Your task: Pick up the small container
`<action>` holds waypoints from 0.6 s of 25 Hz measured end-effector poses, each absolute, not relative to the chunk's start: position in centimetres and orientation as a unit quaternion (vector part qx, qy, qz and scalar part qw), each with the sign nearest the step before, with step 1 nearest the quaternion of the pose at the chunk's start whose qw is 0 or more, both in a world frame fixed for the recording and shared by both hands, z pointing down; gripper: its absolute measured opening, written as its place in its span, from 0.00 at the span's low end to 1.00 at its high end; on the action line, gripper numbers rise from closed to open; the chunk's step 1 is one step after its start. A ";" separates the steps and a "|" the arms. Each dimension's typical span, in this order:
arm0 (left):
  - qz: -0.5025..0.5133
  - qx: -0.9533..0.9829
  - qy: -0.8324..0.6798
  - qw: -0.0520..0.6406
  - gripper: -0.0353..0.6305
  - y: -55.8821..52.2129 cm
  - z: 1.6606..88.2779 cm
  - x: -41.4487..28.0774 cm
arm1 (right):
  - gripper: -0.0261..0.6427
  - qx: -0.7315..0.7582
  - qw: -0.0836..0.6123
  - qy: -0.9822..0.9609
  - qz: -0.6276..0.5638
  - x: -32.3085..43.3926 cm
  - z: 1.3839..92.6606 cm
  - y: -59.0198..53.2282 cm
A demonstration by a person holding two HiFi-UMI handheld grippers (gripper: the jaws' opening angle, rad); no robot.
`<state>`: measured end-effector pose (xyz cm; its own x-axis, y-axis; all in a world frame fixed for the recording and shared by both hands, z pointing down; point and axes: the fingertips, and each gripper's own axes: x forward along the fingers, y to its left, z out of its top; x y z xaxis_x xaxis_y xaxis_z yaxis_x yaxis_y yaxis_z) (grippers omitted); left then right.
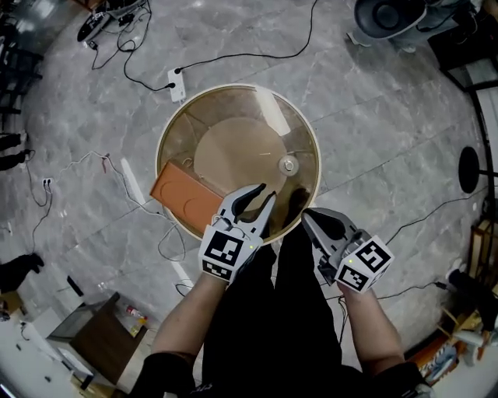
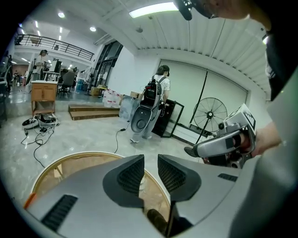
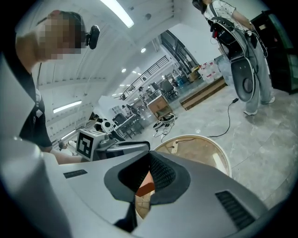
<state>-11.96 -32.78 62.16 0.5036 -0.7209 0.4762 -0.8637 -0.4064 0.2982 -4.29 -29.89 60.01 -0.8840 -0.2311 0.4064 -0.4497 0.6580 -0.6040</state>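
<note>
The small container [image 1: 289, 164], a little round pale pot, stands on the round glass-topped table [image 1: 167, 132], right of its middle. My left gripper [image 1: 264, 194] hovers over the table's near edge, just below and left of the container. Its jaws stand a little apart with nothing between them. In the left gripper view the gap of the left gripper [image 2: 150, 171] looks over the table rim [image 2: 70, 158]. My right gripper [image 1: 305, 214] hangs just off the table's near right edge. The jaws of the right gripper [image 3: 148, 157] meet at the tips and hold nothing.
An orange flat box [image 1: 187, 198] lies at the table's near left, seemingly under the glass. A power strip with cables [image 1: 177, 84] lies on the marble floor beyond. A fan [image 1: 389, 15] stands far right, a low cabinet [image 1: 93, 334] near left. A person with a backpack [image 2: 156, 93] stands farther off.
</note>
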 end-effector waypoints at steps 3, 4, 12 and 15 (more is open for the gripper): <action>0.149 0.829 -0.475 0.255 0.24 -33.7 65.3 -11.5 | 0.06 0.192 0.159 -0.892 0.378 -3.8 63.7 -30.0; 0.151 0.831 -0.473 0.252 0.26 -34.2 66.4 -11.3 | 0.06 0.193 0.163 -0.890 0.381 -3.6 64.8 -30.1; 0.157 0.837 -0.455 0.262 0.32 -36.5 74.1 -10.2 | 0.06 0.210 0.178 -0.878 0.392 -2.6 72.4 -31.7; 0.166 0.837 -0.452 0.259 0.34 -37.8 76.9 -9.5 | 0.06 0.227 0.170 -0.867 0.409 -2.0 75.6 -32.8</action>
